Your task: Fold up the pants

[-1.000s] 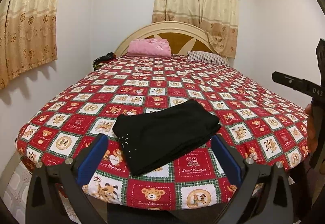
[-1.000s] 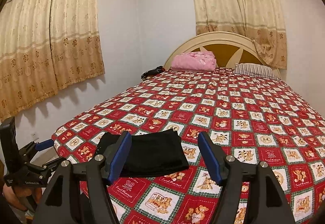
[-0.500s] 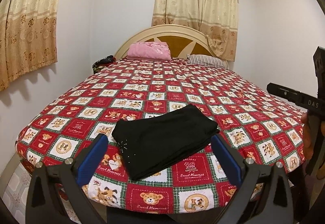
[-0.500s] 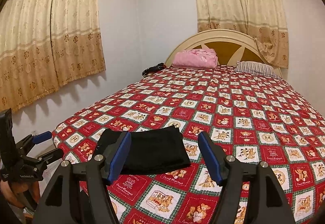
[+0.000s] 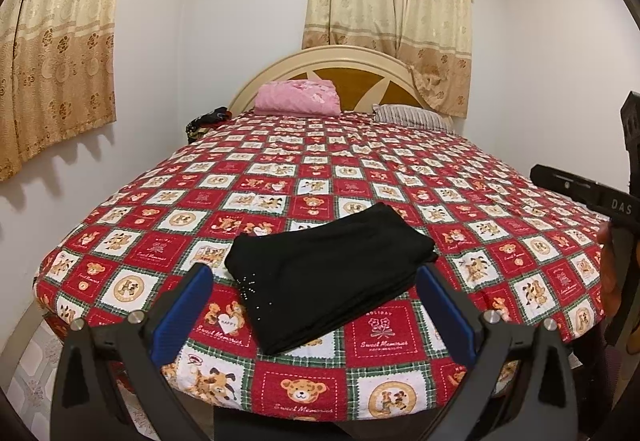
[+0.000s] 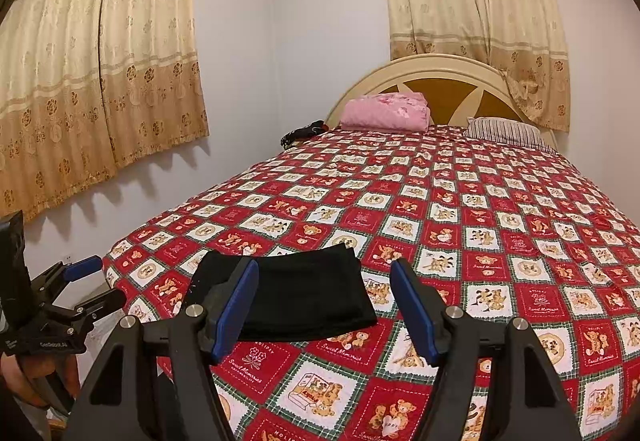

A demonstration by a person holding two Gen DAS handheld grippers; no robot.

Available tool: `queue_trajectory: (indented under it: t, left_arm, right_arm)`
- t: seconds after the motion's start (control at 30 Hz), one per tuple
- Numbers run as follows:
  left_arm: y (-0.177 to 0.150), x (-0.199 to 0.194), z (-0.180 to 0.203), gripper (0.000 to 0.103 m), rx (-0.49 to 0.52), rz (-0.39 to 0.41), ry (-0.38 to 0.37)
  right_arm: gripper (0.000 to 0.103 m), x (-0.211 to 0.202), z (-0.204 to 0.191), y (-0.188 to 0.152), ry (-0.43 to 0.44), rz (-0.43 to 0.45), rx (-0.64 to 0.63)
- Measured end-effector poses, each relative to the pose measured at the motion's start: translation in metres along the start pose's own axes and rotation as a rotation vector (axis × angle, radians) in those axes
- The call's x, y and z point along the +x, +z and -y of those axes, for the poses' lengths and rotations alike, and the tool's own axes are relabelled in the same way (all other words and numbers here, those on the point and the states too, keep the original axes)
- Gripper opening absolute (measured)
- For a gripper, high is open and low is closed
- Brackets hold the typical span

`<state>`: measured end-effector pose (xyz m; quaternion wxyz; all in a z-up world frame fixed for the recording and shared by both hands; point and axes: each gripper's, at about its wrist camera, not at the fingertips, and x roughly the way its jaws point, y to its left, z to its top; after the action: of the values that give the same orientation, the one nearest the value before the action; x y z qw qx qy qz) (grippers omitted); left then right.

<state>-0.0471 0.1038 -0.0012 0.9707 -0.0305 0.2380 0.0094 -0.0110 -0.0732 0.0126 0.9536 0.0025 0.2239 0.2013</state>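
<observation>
Black pants (image 5: 330,275) lie folded into a flat rectangle near the foot of the bed, on the red teddy-bear quilt (image 5: 360,177). They also show in the right wrist view (image 6: 308,293). My left gripper (image 5: 314,281) is open and empty, held back from the bed's foot edge with the pants seen between its blue pads. My right gripper (image 6: 324,283) is open and empty, held off the bed's corner to the right of the pants. The right gripper's body shows at the left view's right edge (image 5: 592,197). The left gripper shows at the right view's left edge (image 6: 76,285).
A pink folded blanket (image 5: 298,97) and a striped pillow (image 5: 412,117) lie by the cream headboard (image 5: 340,57). A dark bundle (image 5: 208,121) sits at the bed's far left. Curtains hang on both walls. White wall runs close along the bed's left side.
Both grippers have drawn back and tilted up slightly, so the pants sit a little lower in view. The pants have not moved. Both grippers stay open.
</observation>
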Motion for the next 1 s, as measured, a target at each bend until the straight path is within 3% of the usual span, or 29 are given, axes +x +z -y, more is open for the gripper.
queue_trajectory:
  t: [0.4,0.73,1.0]
  left_arm:
    - [0.0066,-0.0001,0.0028,0.103,0.004,0.004,0.011]
    - [0.0036,0.0056,0.0019,0.103,0.007,-0.001,0.073]
    - [0.0031,0.0043,0.0044,0.103,0.035,0.03,0.045]
  right_arm:
    - [0.07,0.0009,-0.0007,-0.0012,0.001,-0.002,-0.005]
    - [0.07,0.006,-0.0027,-0.0073,0.001,-0.014,-0.025]
    - [0.07,0.0089,-0.0027,-0.0079,-0.001,-0.018,-0.021]
